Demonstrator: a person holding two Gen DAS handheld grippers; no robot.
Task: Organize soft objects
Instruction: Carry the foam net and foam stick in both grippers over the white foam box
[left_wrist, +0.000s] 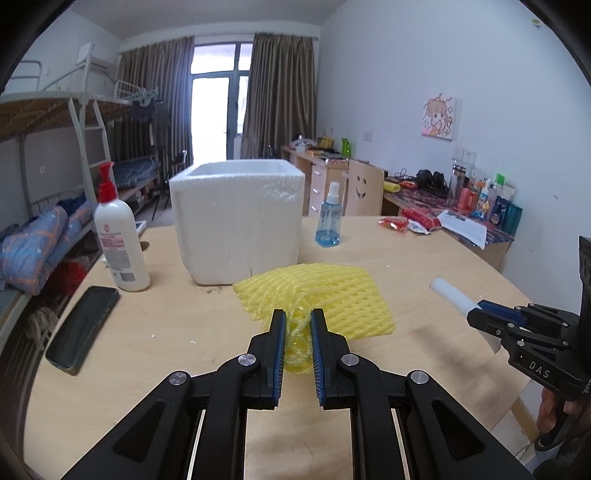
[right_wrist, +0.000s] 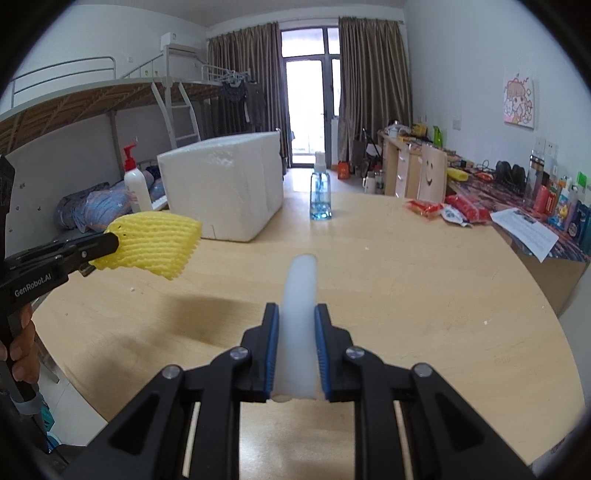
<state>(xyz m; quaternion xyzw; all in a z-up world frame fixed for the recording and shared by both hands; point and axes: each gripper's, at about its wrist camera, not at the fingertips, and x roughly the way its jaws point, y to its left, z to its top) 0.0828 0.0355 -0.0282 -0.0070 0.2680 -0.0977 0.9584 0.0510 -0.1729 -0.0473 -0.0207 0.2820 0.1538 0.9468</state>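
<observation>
Yellow foam net sleeve (left_wrist: 314, 295) is pinched at its near bunched end by the left claw (left_wrist: 297, 314), both blue pads clenched on the mesh; from the right wrist view the sleeve (right_wrist: 155, 243) hangs in the air off the claw tip, clear of the tabletop (left_wrist: 406, 266), fanning toward the white foam box. White foam tube (right_wrist: 299, 314) sits lengthwise between the fingers of the right claw (right_wrist: 296, 308), pads pressed against both of its sides, so this claw is grasping the tube; its far end curves forward past the fingertips. In the left wrist view the same tube (left_wrist: 448, 293) sticks out of the right claw (left_wrist: 476, 314) above the tabletop, pointing up and left. A hand (left_wrist: 550, 413) grips the right claw's handle at the frame edge; another hand (right_wrist: 22, 339) grips the left one's. White foam box (left_wrist: 236, 221) stands open-topped on the tabletop, just beyond the sleeve. Left of the box: white pump bottle (left_wrist: 118, 236) with a red head, upright; a dark phone (left_wrist: 83, 328) lies flat nearer the edge. Right of the box: blue spray bottle (left_wrist: 328, 218), upright. Red snack packets (left_wrist: 406, 219) lie at the far right rim. Bunk bed (left_wrist: 55, 147) stands along the left wall.
</observation>
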